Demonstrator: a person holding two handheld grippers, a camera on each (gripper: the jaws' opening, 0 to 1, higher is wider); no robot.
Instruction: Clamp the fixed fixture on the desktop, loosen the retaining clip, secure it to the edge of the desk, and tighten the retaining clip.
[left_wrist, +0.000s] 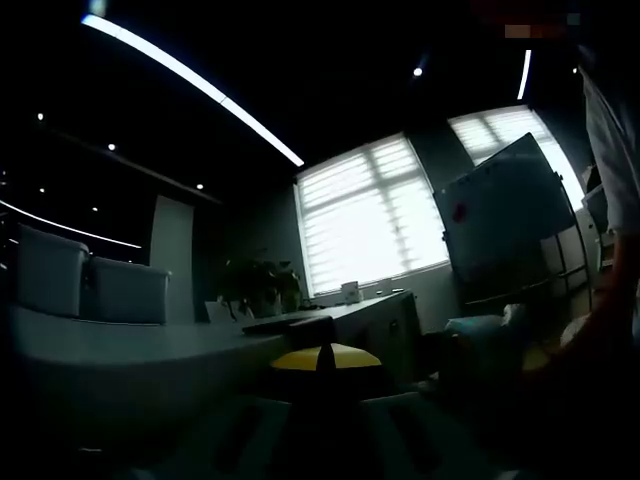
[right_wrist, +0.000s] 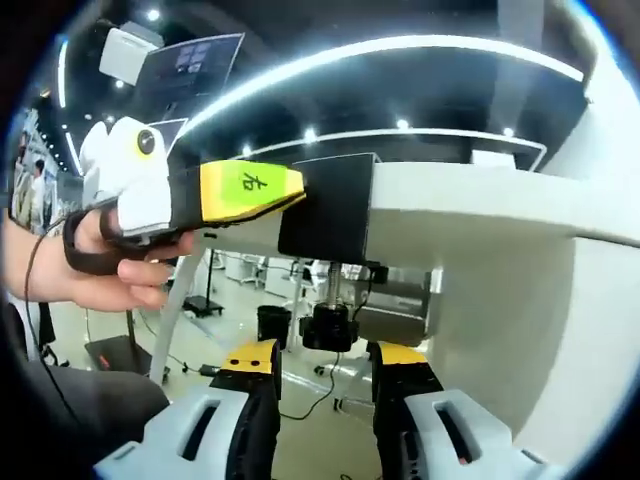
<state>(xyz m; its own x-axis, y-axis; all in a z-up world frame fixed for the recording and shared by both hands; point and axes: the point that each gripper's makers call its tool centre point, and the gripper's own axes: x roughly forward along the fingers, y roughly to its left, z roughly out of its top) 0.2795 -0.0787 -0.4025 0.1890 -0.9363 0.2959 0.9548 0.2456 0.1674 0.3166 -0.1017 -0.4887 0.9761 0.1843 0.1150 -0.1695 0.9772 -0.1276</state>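
Note:
The fixture is a black clamp (right_wrist: 328, 208) hooked over the edge of the white desk (right_wrist: 480, 200). Its threaded screw drops below the desktop to a black retaining knob (right_wrist: 330, 328). A hand (right_wrist: 110, 275) holds my left gripper (right_wrist: 290, 192), whose yellow tips are shut on the clamp's bracket from the left. In the left gripper view those tips (left_wrist: 325, 357) are pressed together on the clamp's dark top plate (left_wrist: 288, 325), which lies on the desk (left_wrist: 130, 350). My right gripper (right_wrist: 328, 358) points up from under the desk, open, its yellow-tipped jaws standing either side of the knob without touching it.
The desk's white side panel (right_wrist: 530, 330) rises close on the right. Under the desk are a black bin (right_wrist: 270, 325) and cables on the floor. Across the room stand a whiteboard (left_wrist: 500, 215), bright windows (left_wrist: 370, 215), a plant (left_wrist: 260, 285) and chairs (left_wrist: 50, 270).

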